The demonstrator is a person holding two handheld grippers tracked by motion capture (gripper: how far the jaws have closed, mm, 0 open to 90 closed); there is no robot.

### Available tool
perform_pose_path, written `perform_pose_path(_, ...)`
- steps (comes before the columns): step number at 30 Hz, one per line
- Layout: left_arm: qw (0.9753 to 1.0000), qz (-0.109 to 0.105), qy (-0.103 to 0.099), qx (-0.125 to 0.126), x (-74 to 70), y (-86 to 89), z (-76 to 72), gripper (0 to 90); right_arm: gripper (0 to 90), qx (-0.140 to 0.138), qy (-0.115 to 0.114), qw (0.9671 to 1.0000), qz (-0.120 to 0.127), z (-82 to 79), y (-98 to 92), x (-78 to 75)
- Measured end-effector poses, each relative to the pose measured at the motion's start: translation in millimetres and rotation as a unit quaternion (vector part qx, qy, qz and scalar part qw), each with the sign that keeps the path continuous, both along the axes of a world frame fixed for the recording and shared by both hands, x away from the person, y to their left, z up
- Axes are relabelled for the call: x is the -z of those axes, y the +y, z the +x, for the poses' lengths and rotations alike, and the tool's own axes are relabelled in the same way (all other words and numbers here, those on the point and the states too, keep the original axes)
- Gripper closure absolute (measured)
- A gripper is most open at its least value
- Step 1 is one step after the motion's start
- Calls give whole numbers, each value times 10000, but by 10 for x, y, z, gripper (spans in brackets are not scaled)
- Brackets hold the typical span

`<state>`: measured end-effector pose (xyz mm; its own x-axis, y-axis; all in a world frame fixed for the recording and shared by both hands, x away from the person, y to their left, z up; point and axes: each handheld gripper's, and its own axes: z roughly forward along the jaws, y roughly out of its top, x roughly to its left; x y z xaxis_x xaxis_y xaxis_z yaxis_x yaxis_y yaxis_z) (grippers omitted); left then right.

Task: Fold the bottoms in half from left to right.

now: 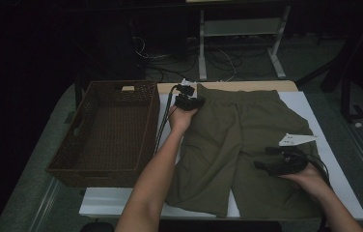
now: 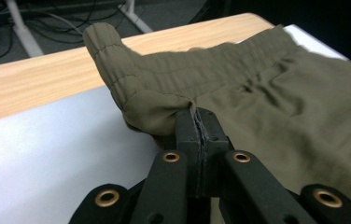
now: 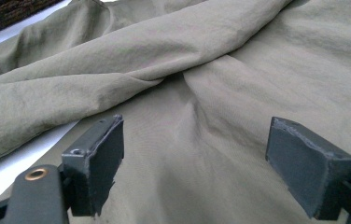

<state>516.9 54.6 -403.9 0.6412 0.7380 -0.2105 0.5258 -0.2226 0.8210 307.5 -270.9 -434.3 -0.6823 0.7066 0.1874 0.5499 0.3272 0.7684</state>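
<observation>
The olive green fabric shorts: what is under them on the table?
Under the olive green fabric shorts lies a white rectangular sheet, itself on a light wooden table top. How the sheet looks beneath the cloth is hidden.

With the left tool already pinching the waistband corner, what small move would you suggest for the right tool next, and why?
Probably lower the right tool onto the shorts and close it. Its jaws stand wide open just above the right leg fabric, gripping nothing, while the left tool is clamped on the waistband corner. A second grip would likely be needed before folding or lifting toward the basket.
</observation>
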Motion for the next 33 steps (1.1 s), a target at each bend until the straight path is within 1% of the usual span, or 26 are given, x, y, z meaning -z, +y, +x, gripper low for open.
perform_pose_path(3,10000,-32,-14,59,-35,-28,-2,893,193,4,2,10000,4,-1,-1,-1)
perform_pose_path(4,9999,-115,-26,86,-64,-62,-6,893,193,1,-2,10000,4,-1,-1,-2)
perform_pose_path(9,9997,-157,-43,187,-117,-139,-14,893,193,12,0,10000,16,-3,-4,-4)
perform_pose_path(10,9995,-220,-46,233,-141,-176,-16,893,193,18,0,10000,25,-3,-8,-6)
perform_pose_path(11,9995,-220,-46,233,-141,-176,-16,893,193,19,-3,10000,27,-4,-11,-7)
perform_pose_path(12,9991,-318,-32,276,-162,-211,-17,893,193,17,-9,10000,29,-3,-13,-7)
perform_pose_path(13,9991,-318,-32,276,-162,-211,-17,893,193,17,-9,10000,29,-3,-13,-7)
perform_pose_path(14,9988,-372,-33,315,-184,-255,-22,893,192,22,-14,10000,28,-3,-16,-7)
perform_pose_path(15,9988,-372,-33,315,-184,-255,-22,893,193,18,-24,10000,22,-2,-18,-6)
perform_pose_path(16,9986,-383,-38,375,-204,-301,-26,893,193,17,-28,10000,24,-2,-18,-6)
perform_pose_path(17,9986,-383,-38,375,-204,-301,-26,893,193,17,-21,10000,27,-4,-18,-8)
perform_pose_path(18,9983,-411,-48,417,-222,-346,-33,893,193,16,-18,10000,30,-5,-17,-8)
perform_pose_path(21,9980,-427,-44,459,-232,-386,-39,893,193,13,-15,10000,31,-6,-18,-9)
perform_pose_path(23,9975,-461,-55,534,-242,-466,-52,893,192,13,-14,10000,26,-6,-17,-8)
perform_pose_path(25,9973,-461,-58,563,-248,-490,-56,892,193,9,-8,10000,27,-8,-15,-10)
perform_pose_path(27,9965,-537,-52,639,-261,-565,-71,893,193,7,-11,10000,26,-10,-13,-10)
perform_pose_path(32,9951,-594,-38,787,-265,-694,-98,893,192,5,-19,10000,37,-9,-18,-11)
perform_pose_path(33,9951,-594,-38,787,-265,-694,-98,892,193,3,-19,10000,37,-10,-18,-11)
